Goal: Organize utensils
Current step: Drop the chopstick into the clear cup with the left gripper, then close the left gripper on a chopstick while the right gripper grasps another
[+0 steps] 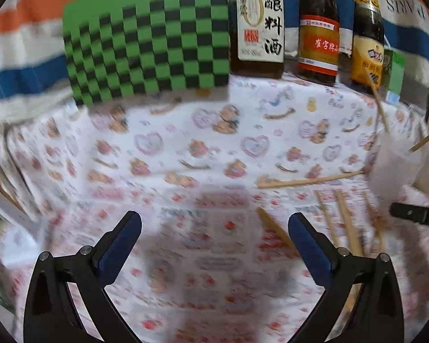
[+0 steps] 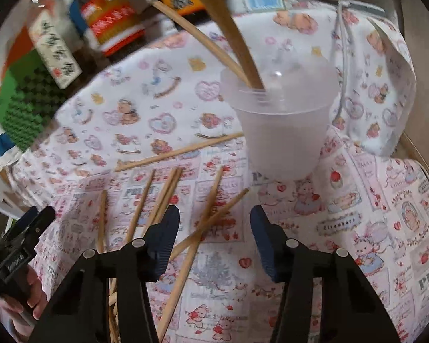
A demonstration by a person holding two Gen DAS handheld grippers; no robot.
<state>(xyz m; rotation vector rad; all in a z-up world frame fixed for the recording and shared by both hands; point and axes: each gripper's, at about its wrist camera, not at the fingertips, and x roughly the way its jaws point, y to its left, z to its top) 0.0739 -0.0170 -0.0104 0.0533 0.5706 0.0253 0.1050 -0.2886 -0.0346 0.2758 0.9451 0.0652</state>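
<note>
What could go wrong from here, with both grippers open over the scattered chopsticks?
1. The translucent plastic cup holds two long wooden chopsticks leaning to one side; a nudge might tip it.
2. The loose wooden chopsticks on the cloth cross each other, so the open right gripper may grab two or scatter them.

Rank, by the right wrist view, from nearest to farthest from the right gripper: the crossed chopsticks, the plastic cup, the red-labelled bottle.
From the right gripper:
1. Crossed chopsticks, on the cloth between its open fingers.
2. Plastic cup, ahead, slightly right.
3. Red-labelled bottle, far back left.
</note>
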